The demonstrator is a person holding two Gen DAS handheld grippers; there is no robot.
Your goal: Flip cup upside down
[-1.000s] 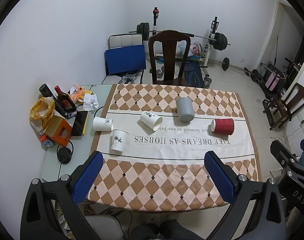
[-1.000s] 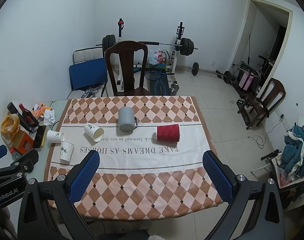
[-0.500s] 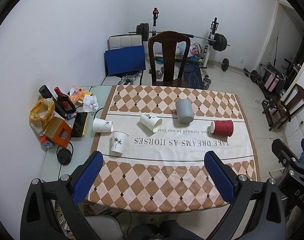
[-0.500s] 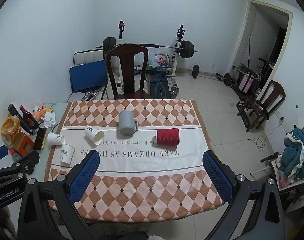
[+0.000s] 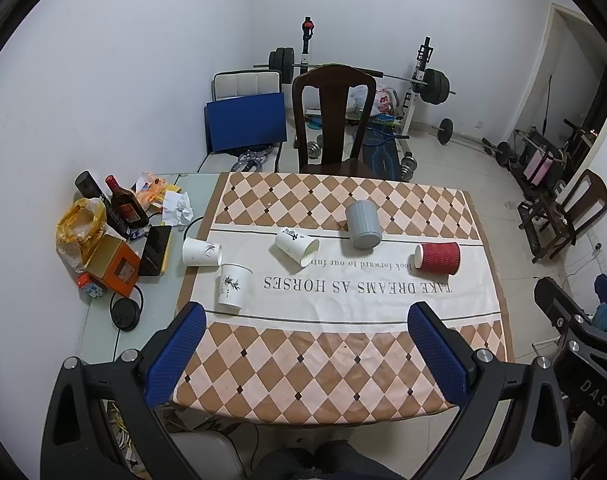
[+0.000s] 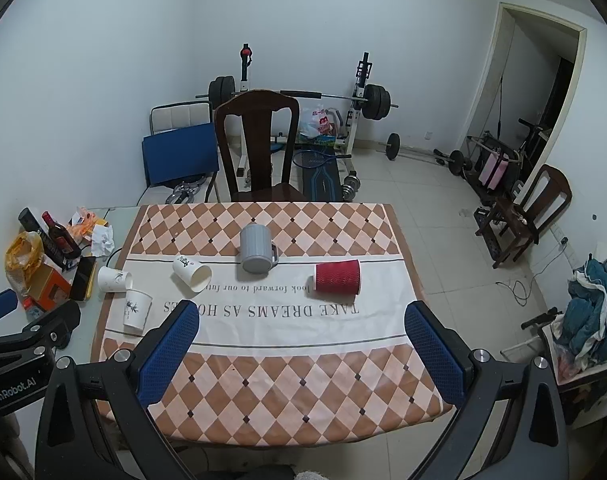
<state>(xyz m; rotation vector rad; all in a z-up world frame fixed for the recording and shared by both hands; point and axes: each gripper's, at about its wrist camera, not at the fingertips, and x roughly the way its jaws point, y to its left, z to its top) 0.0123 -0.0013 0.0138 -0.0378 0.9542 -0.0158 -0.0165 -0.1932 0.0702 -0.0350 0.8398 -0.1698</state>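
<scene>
Cups lie and stand on the desk (image 5: 343, 364), which carries a brown and pink diamond-pattern cloth with a white printed band across the middle. On this band, the red ribbed paper cup (image 5: 438, 259) (image 6: 338, 277) lies on its side at the right. The grey ribbed mug with a handle (image 5: 363, 224) (image 6: 256, 249) stands mouth down, to the left of the red one and a little farther. A white paper cup with a dark print (image 5: 296, 246) (image 6: 192, 273) lies on its side in the middle-left, its mouth turned to the near side. Another white paper cup (image 5: 201, 252) (image 6: 114, 279) lies on its side at the left edge of the cloth, and just near of it a third white paper cup (image 5: 233, 287) (image 6: 136, 310) stands upright.

The left claw (image 5: 305, 354) is held above the near edge of the desk, its blue pads wide apart and holding nothing. The right claw (image 6: 303, 354) is the same: apart, empty, over the near side and well apart from all cups.

A dark wooden chair (image 5: 333, 120) stands at the far side.
</scene>
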